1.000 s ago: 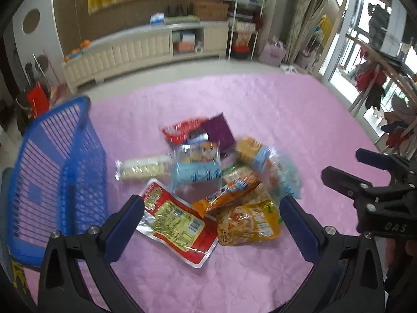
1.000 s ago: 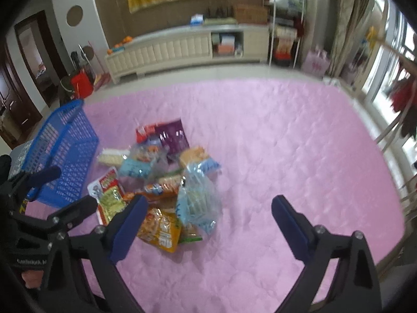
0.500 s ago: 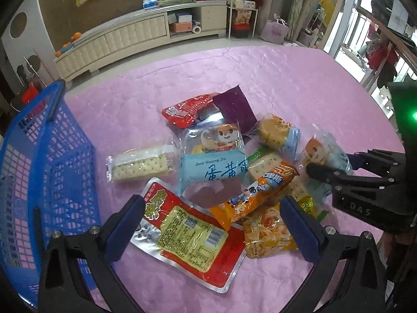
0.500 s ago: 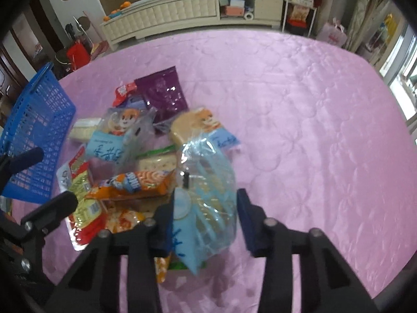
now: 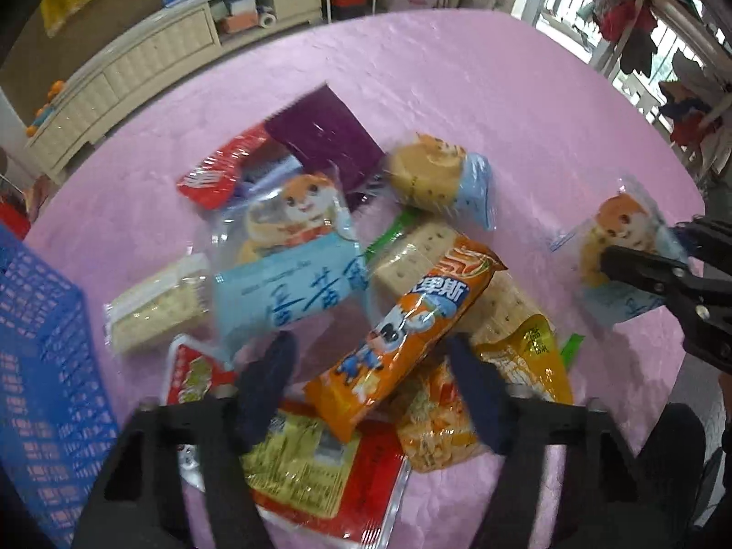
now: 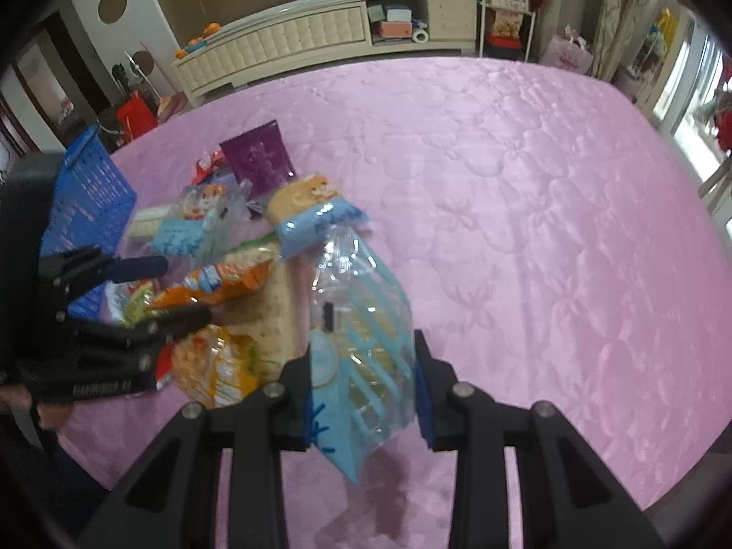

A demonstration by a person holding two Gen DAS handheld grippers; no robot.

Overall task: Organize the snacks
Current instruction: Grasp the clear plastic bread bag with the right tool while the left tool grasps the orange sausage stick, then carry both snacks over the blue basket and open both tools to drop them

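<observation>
Left wrist view: the left gripper [image 5: 370,384] has dropped low over the snack pile, its jaws narrowed from a wide spread a second ago and now bracketing the lower end of the orange snack pack [image 5: 402,338]; they stand a little apart and do not appear to be clamped yet. The pack lies diagonally across a cracker packet [image 5: 411,256] and a red-and-yellow pouch [image 5: 320,471]. A light-blue hamster-print bag [image 5: 293,265] sits just beside it, and the blue basket [image 5: 41,366] stands at the pile's left edge. At far right, the right gripper [image 5: 649,270] has lifted a clear blue-striped bag [image 5: 617,256] away from the heap.

Right wrist view: the right gripper's jaws, wide open a second ago, are clamped on that clear blue-striped bag [image 6: 361,347], which hangs clear of the pink quilted bedspread [image 6: 526,210]. The left gripper [image 6: 137,293] works the pile alongside. One snack is in hand and a second looks about to be taken, probably bound for the basket [image 6: 87,210].

The bed fills most of the room; a cream low cabinet [image 6: 311,32] lines the far wall, with windows at right.
</observation>
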